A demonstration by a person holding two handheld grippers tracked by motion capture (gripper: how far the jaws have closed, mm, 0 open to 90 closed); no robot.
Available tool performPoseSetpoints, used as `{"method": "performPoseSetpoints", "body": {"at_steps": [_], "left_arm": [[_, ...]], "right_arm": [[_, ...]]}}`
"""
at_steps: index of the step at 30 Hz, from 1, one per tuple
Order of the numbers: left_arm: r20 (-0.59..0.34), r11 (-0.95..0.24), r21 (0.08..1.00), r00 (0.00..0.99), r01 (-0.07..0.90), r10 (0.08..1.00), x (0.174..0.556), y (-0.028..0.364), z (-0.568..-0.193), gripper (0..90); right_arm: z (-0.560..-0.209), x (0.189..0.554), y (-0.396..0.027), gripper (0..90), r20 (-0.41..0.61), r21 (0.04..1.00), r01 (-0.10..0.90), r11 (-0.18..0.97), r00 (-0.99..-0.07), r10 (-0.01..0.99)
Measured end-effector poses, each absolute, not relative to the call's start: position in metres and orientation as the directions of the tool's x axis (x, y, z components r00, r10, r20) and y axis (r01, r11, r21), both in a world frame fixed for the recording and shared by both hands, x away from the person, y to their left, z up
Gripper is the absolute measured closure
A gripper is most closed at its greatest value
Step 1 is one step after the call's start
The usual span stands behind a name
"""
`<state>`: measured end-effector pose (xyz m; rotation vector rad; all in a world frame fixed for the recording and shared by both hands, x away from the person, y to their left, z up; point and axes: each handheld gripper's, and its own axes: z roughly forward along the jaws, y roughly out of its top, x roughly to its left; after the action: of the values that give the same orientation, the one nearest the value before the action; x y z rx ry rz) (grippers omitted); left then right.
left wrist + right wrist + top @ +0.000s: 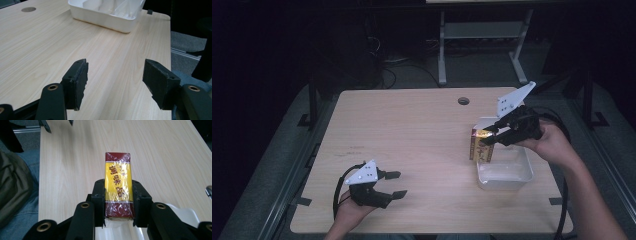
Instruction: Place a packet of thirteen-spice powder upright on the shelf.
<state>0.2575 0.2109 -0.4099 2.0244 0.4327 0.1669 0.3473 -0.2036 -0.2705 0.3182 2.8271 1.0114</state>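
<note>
My right gripper is shut on a yellow and dark-red wrapped packet with red characters on it. The gripper holds it upright in the air at the left rim of the white tray. In the right gripper view the packet stands out past the gripper, with both pads pressed on its sides. Over the near left part of the table, my left gripper is open and holds nothing. The left gripper view shows the left gripper with bare wood between its jaws.
The white tray has dividers inside and lies at the table's right side. A round cable hole is near the far edge. A person's legs and dark cloth are beside the table edge. A desk frame stands beyond the table.
</note>
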Motion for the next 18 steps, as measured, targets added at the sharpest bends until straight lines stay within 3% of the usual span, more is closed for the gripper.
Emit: {"method": "performPoseSetpoints", "body": {"at_steps": [18], "left_arm": [[-0.034,-0.449,0.86,0.903,0.245,0.428,0.261,0.217,-0.414,31.0]], "right_arm": [[-0.288,0.363,-0.227,67.9,-0.039,0.592,0.243,0.769,-0.944,0.328]]}}
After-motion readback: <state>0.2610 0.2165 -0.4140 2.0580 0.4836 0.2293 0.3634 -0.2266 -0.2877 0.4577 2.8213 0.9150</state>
